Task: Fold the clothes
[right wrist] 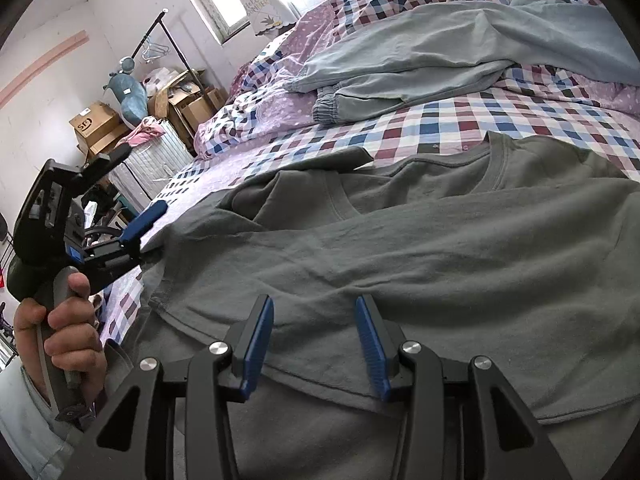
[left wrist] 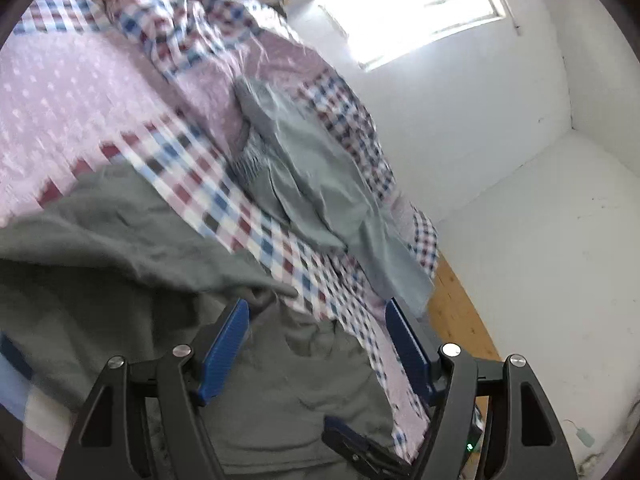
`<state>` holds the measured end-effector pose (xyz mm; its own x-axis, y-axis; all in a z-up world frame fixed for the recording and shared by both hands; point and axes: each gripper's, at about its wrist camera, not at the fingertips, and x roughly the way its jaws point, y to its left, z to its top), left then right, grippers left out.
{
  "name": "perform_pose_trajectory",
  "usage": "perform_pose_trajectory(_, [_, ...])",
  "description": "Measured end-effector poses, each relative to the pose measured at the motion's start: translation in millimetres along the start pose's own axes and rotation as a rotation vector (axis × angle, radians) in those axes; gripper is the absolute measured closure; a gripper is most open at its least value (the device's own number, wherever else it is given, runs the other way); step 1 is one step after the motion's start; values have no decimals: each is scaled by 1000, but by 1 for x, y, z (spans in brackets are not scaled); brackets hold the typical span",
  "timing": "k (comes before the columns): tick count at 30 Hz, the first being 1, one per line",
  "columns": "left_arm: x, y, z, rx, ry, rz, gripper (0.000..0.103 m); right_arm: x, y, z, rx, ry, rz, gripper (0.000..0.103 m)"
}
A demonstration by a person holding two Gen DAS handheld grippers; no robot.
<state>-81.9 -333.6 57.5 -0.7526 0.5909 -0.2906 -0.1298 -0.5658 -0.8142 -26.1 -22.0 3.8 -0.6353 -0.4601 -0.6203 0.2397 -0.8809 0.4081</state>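
Two views split your scene: only the right wrist view shows your left hand (right wrist: 72, 328). Your left gripper (left wrist: 316, 316) gapes wide, empty; your right gripper (right wrist: 315, 320) stands half-open over the grey T-shirt (right wrist: 420, 248) on the bed (right wrist: 500, 116). The left view is blurred.

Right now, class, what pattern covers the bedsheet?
The bedsheet is checked red, blue and white; clearest in the right wrist view.

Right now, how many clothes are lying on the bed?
2: a dark grey T-shirt spread out nearest the grippers, and light blue-grey trousers lying further back on the checked bedcover. More may be hidden out of view.
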Motion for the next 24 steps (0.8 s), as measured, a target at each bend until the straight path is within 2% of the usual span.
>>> perform_pose_trajectory(5, [-31, 4, 9, 31, -162, 190, 28, 0, 1, 0, -2, 1, -4, 57])
perform_pose_trajectory(9, [-53, 15, 19, 54, -258, 412, 27, 0, 1, 0, -6, 1, -10, 57])
perform_pose_trajectory(11, [-58, 18, 23, 88, -270, 525, 27, 0, 2, 0, -8, 1, -13, 57])
perform_pose_trajectory(14, [-45, 24, 23, 166, -201, 652, 27, 0, 2, 0, -9, 1, -14, 57])
perform_pose_trajectory(17, [-28, 30, 17, 213, -99, 711, 27, 1, 2, 0, -9, 3, -17, 57])
perform_pose_trajectory(19, [-20, 35, 13, 221, -60, 730, 27, 2, 2, 0, -4, 4, -14, 57])
perform_pose_trajectory(24, [-17, 37, 8, 213, -40, 741, 27, 3, -4, 5, 36, 6, 14, 57])
